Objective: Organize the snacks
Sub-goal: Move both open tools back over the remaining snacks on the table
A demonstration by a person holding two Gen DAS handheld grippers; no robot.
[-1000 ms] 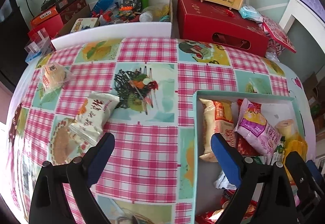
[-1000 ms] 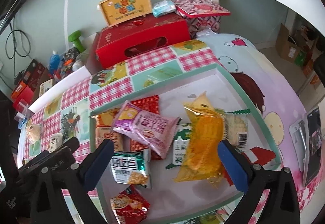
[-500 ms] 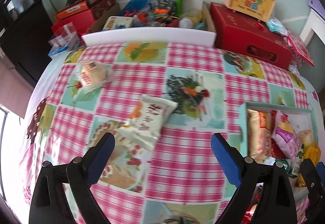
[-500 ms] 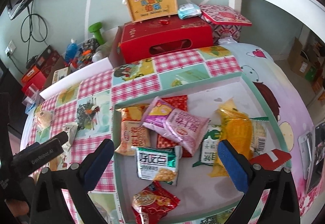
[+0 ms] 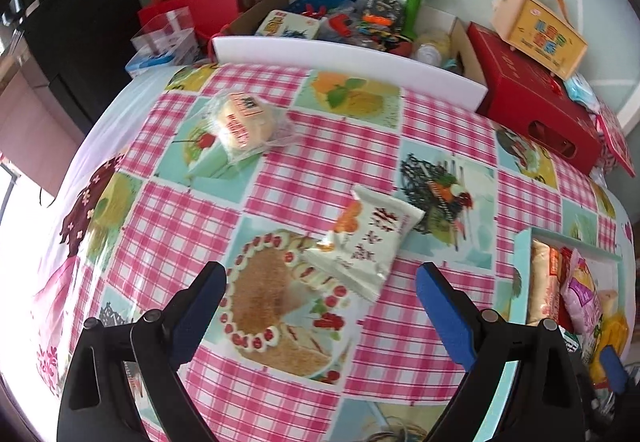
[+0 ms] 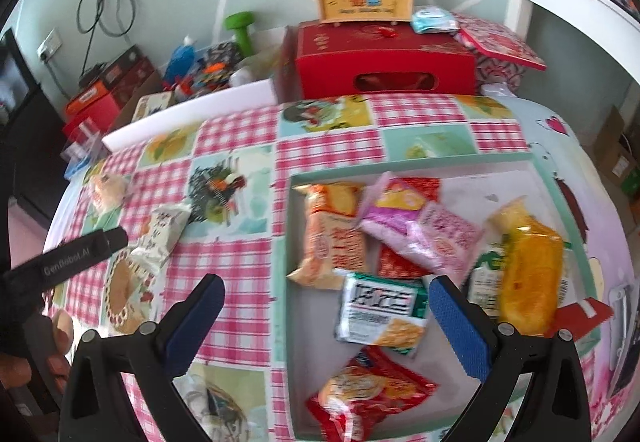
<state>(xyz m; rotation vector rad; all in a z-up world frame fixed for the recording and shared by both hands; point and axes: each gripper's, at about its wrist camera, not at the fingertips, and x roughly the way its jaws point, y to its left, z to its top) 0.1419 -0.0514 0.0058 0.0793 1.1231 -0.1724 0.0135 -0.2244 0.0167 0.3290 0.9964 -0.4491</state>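
Step in hand looks like fetching a loose snack: left gripper (image 5: 320,298) hangs over the white packet (image 5: 366,242) on the tablecloth (image 5: 296,177), fingers apart, nothing between; next move, I judge: drop, straddle the packet, close; right gripper (image 6: 324,306) fingers apart, empty, over the near-left edge of the tray (image 6: 290,226); tray already full of packets; wrapped bun (image 5: 244,119) also loose, farther back; nothing blocks the packet.

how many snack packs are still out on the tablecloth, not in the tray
2: the white packet lies ahead of the left gripper, and the wrapped bun lies farther back toward the left.
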